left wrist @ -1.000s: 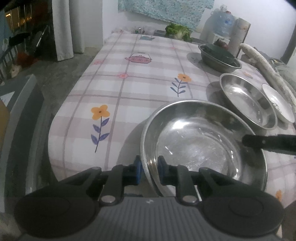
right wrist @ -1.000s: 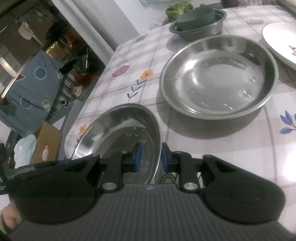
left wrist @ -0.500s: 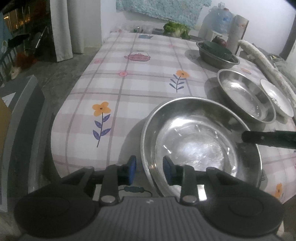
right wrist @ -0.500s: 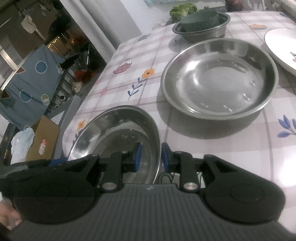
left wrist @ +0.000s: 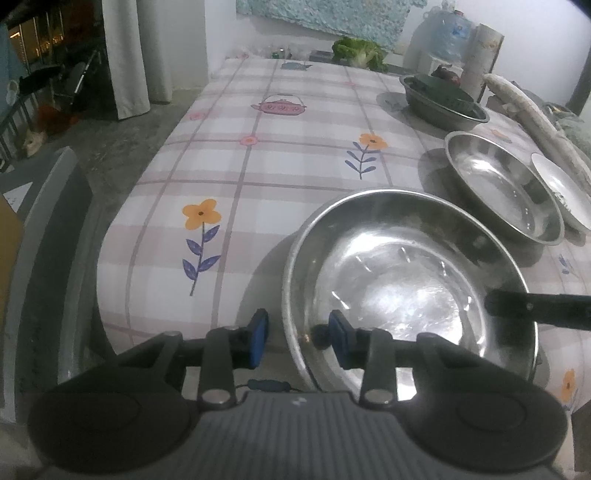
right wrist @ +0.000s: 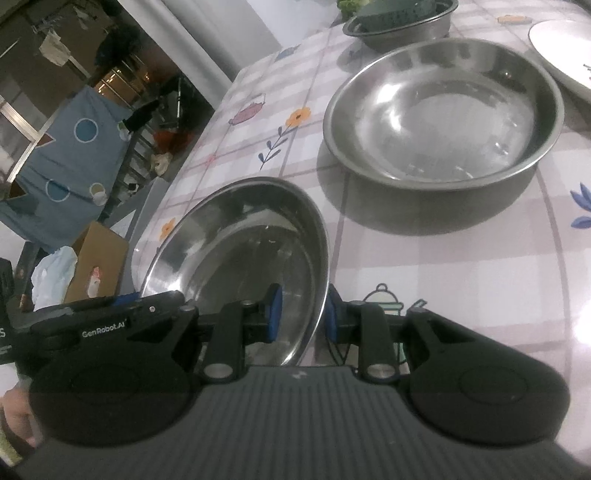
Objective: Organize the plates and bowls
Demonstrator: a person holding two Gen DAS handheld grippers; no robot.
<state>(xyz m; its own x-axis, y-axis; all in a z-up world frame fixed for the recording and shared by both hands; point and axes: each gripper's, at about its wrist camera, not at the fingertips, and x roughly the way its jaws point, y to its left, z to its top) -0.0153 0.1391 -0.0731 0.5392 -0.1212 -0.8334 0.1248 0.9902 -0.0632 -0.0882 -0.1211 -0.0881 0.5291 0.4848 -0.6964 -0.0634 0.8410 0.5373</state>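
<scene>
A large steel bowl (left wrist: 402, 280) sits at the near corner of the table; it also shows in the right wrist view (right wrist: 240, 251). My left gripper (left wrist: 298, 339) is open, its jaws straddling the bowl's near rim with gaps on both sides. My right gripper (right wrist: 302, 314) straddles the opposite rim, jaws slightly apart, and seems loose on it; one of its fingers (left wrist: 535, 308) shows over the bowl in the left wrist view. A second steel bowl (right wrist: 443, 110) stands behind, and a white plate (right wrist: 561, 51) beside it.
A smaller steel bowl holding a dark green item (left wrist: 443, 99) stands further back. Greens (left wrist: 358, 51), a water jug (left wrist: 448, 33) and a roll (left wrist: 480, 55) are at the far end. The table edge drops to the floor on the left, by a cardboard box (right wrist: 98, 262).
My left gripper has opened from the bowl's rim and drawn back a little. My right gripper's jaws have widened slightly on the far rim. The bowl has settled on the table.
</scene>
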